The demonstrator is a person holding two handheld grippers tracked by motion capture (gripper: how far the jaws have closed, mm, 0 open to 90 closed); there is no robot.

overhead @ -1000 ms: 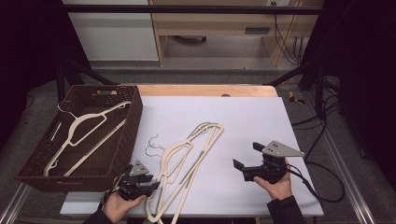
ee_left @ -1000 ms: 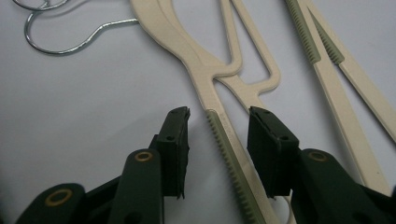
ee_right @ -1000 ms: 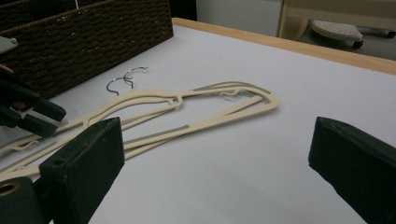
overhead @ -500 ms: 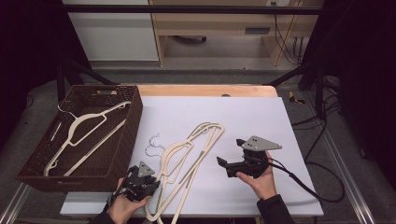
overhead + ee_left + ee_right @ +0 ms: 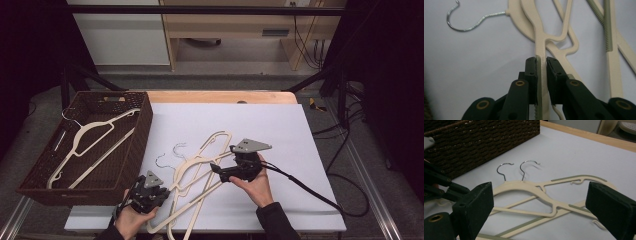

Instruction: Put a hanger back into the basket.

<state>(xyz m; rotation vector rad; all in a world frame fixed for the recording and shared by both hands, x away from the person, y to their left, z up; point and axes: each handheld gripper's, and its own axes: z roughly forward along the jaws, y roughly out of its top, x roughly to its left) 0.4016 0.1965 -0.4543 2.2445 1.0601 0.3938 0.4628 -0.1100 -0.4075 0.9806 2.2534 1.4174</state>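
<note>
Two cream plastic hangers (image 5: 197, 170) lie crossed on the white mat (image 5: 280, 130), just right of the brown woven basket (image 5: 125, 150). Their long bars run from near-left to far-right, and their thin metal hooks (image 5: 524, 170) point toward the basket. The left gripper (image 5: 541, 62) is closed on one hanger's arm. The right gripper (image 5: 216, 168) is wide open and holds nothing, above the hangers' bars. Another hanger (image 5: 87, 137) lies inside the basket.

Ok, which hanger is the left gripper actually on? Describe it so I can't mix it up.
Start at the brown wicker basket on the table's left; just right of it two cream hangers lie overlapped on the white mat. The left gripper is shut on the upper hanger, pinching its arm edge-on. The other hanger lies flat beneath, untouched.
</note>
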